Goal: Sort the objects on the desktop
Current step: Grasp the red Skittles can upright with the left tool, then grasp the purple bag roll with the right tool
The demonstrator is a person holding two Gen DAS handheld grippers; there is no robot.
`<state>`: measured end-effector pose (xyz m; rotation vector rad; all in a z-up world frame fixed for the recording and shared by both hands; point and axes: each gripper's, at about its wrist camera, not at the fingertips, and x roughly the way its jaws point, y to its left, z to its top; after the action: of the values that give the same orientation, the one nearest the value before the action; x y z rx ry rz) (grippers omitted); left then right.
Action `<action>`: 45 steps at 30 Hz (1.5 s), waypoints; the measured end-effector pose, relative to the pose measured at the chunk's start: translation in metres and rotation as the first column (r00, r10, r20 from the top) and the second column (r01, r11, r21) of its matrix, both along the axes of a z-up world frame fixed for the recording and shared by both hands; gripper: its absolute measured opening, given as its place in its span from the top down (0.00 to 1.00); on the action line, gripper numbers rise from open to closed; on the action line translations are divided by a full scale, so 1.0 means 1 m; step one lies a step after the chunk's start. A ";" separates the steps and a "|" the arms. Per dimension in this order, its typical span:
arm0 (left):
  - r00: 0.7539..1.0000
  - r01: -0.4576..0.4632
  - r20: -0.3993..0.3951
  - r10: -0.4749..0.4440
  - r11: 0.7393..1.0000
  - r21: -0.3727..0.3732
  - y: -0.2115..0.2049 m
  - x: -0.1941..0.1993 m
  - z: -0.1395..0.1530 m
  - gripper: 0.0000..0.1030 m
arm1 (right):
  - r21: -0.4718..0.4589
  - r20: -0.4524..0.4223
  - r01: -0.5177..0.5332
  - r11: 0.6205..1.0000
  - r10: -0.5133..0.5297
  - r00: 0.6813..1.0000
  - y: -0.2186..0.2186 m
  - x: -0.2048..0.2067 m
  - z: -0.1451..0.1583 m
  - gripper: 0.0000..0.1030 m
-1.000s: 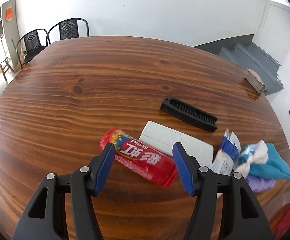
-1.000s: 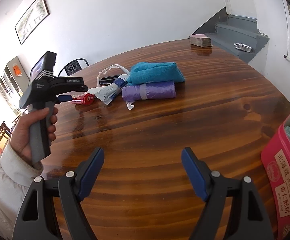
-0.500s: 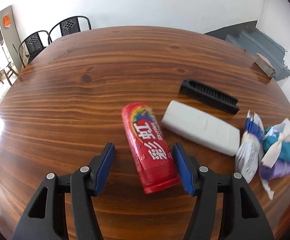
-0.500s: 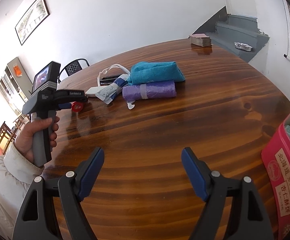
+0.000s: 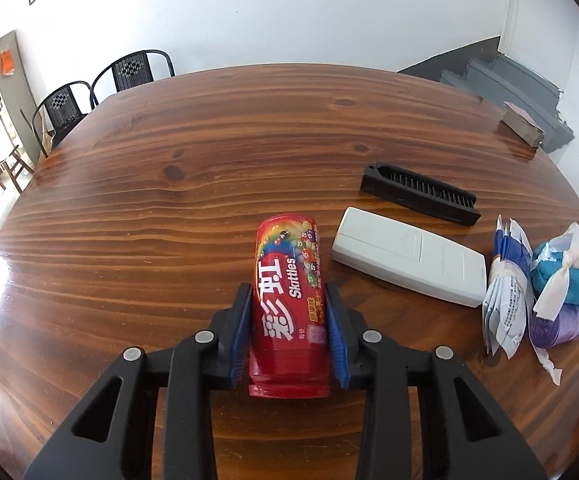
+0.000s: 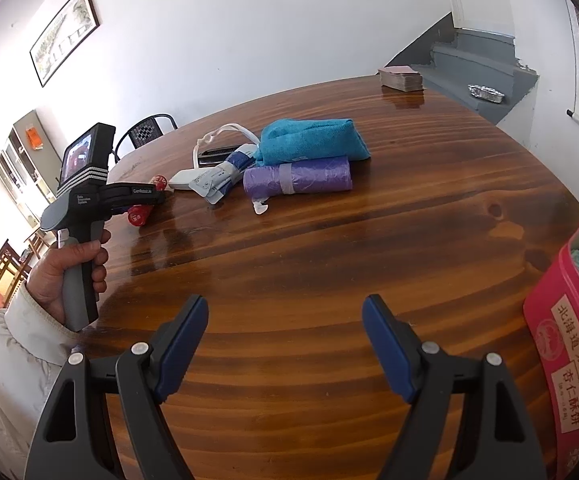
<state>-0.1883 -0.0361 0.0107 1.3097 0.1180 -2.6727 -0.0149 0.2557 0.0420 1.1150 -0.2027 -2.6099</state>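
On the brown wooden table (image 5: 137,208), near the 6 o'clock edge of the left view, the red candy tube (image 5: 289,304) lies on its side between the blue pads of the left gripper (image 5: 289,320). The jaws are closing, and the pads look like they already touch both sides of the tube. The tube is round and slick — it could roll or squirt out if the squeeze is off-centre. The white remote (image 5: 405,262) lies just beside it at 2 o'clock, so a sideways slip could bump it. The right gripper (image 6: 285,344) hangs wide apart over bare wood, grasping nothing. The red tin box (image 6: 565,344) sits at its 4 o'clock — maybe a bin for sorting, though that is a guess.
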 end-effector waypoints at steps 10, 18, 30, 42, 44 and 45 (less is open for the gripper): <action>0.998 0.027 -0.050 -0.026 1.000 0.000 0.006 0.023 0.017 0.64 | 0.017 -0.006 0.005 1.000 -0.005 1.000 -0.003 -0.004 -0.005 0.20; 0.996 0.070 -0.063 -0.070 0.998 -0.004 0.002 0.057 0.026 0.64 | 0.013 0.008 0.009 1.000 -0.009 1.000 -0.009 -0.022 -0.004 0.20; 0.994 0.089 -0.070 -0.085 0.994 0.056 -0.012 0.070 0.032 0.64 | 0.048 0.033 0.078 0.996 -0.080 0.996 -0.023 -0.118 0.001 0.20; 0.998 0.052 -0.027 -0.050 0.997 0.056 -0.020 0.064 0.016 0.64 | -0.078 0.103 -0.006 0.997 0.014 0.995 -0.021 -0.153 -0.008 0.20; 0.999 0.051 -0.017 -0.050 0.997 0.061 -0.022 0.063 0.014 0.64 | -0.136 0.129 -0.091 0.986 0.109 0.986 -0.032 -0.138 -0.006 0.19; 0.999 0.049 -0.016 -0.048 0.997 0.056 -0.022 0.063 0.014 0.64 | -0.146 0.138 -0.126 0.981 0.147 0.980 -0.038 -0.130 -0.005 0.18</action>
<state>-0.1250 -0.0577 0.0245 1.3262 0.1672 -2.7395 -0.1451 0.2177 0.0370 1.2285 -0.3197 -2.3569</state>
